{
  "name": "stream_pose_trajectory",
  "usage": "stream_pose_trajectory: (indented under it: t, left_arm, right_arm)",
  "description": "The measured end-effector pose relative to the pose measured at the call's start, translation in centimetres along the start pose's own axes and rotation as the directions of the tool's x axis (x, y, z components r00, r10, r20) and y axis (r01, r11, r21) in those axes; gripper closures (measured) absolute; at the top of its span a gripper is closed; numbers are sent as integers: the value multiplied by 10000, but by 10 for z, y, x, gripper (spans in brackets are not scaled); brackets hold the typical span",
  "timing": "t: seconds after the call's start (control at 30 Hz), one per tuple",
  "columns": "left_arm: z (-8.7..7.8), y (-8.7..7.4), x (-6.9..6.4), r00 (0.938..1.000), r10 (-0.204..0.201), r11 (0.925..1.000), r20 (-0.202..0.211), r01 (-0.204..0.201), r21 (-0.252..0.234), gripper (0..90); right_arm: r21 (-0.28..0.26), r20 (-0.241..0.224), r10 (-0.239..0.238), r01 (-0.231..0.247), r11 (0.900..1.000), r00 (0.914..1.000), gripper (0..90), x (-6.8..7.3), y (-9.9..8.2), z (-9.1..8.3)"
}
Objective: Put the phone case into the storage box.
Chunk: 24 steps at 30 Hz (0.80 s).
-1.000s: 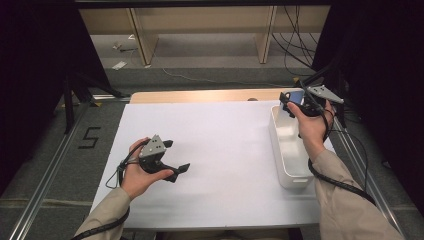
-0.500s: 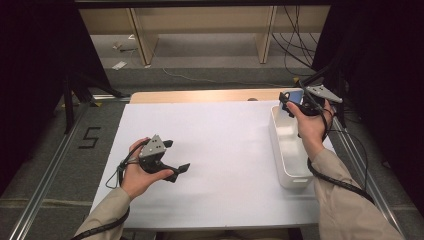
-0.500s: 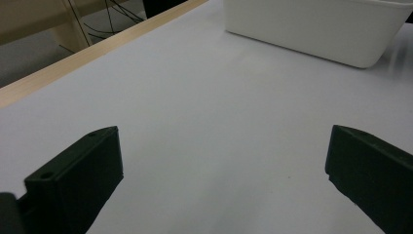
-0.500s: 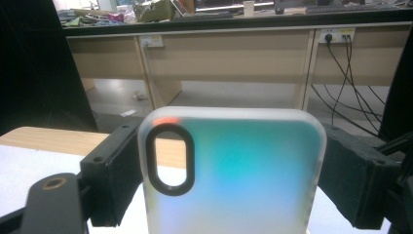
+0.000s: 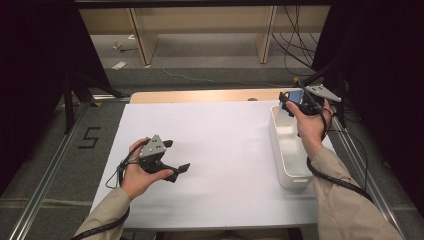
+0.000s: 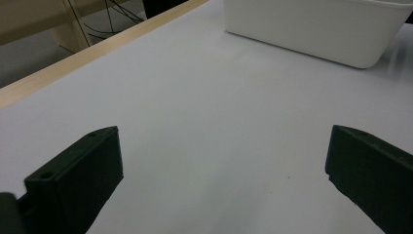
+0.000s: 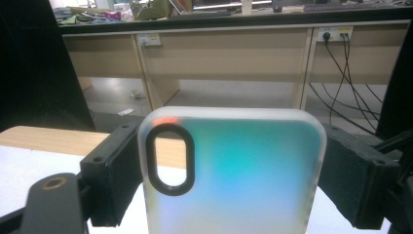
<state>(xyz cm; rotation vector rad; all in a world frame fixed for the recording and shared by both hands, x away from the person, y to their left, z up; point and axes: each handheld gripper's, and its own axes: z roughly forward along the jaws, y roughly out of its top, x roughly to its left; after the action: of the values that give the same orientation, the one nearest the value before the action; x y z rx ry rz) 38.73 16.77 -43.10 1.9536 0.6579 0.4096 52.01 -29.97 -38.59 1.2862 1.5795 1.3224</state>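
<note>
Now right gripper [image 5: 292,102] jaws clamped on translucent phone case [image 7: 234,170], above white bin [image 5: 287,150] far end; left gripper [image 5: 172,157] jaws apart over white surface [image 5: 225,150], nothing between

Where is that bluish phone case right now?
The phone case sits clamped in the right tool, held above the far end of the white bin at the table's right side.

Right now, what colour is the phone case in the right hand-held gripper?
The phone case is frosted translucent, tinted blue-green with a black camera-cutout rim; the right gripper view shows it best.
</note>
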Motion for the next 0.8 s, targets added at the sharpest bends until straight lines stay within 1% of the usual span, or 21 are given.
stream_pose_trajectory:
  t: [0.8]
  left_arm:
    - [0, 0, -1, 10000, -2, 10000, 16, 2, 0, 0]
  right_arm:
    - [100, 44, -24, 24, 9999, 10000, 178, -2, -2, 6]
